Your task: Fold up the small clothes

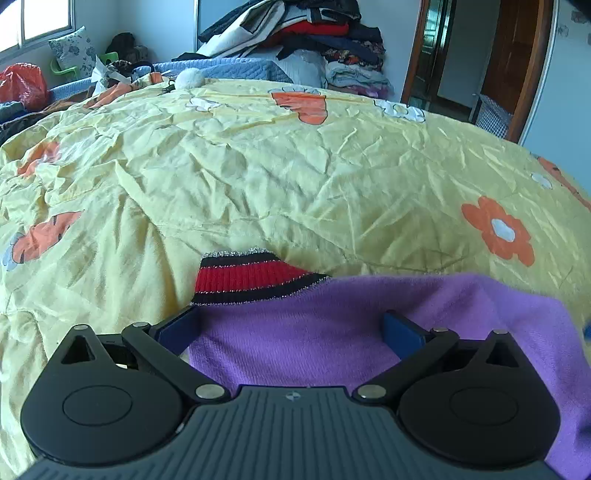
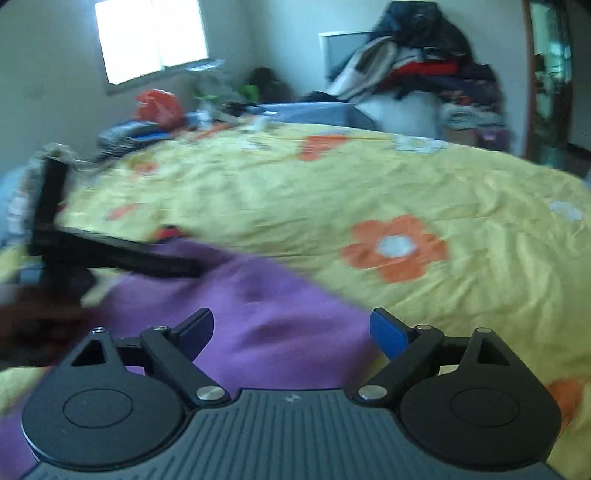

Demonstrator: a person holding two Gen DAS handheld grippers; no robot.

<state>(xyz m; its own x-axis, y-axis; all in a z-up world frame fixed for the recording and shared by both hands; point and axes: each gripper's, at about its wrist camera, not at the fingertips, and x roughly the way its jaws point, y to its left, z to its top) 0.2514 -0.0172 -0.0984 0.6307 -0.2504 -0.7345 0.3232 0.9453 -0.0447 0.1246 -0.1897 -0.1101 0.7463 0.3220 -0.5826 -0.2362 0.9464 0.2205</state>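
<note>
A small purple knit sweater (image 1: 317, 332) lies on the yellow flowered bed cover (image 1: 258, 166). Its cuff (image 1: 247, 277) is striped red and black with a silver edge. My left gripper (image 1: 291, 326) is open, its blue-padded jaws apart just above the purple cloth near the cuff, holding nothing. In the right wrist view, which is blurred, the same sweater (image 2: 266, 314) spreads under my right gripper (image 2: 291, 332), which is open and empty. The left gripper (image 2: 110, 254) shows there as a dark shape at the left over the sweater.
A tall pile of clothes (image 1: 314, 33) stands at the far side of the bed. A red bag (image 1: 22, 83), a pillow (image 1: 74, 51) and clutter sit at the far left under a window. A wooden door frame (image 1: 532, 70) is at the right. The bed cover (image 2: 406, 192) stretches ahead.
</note>
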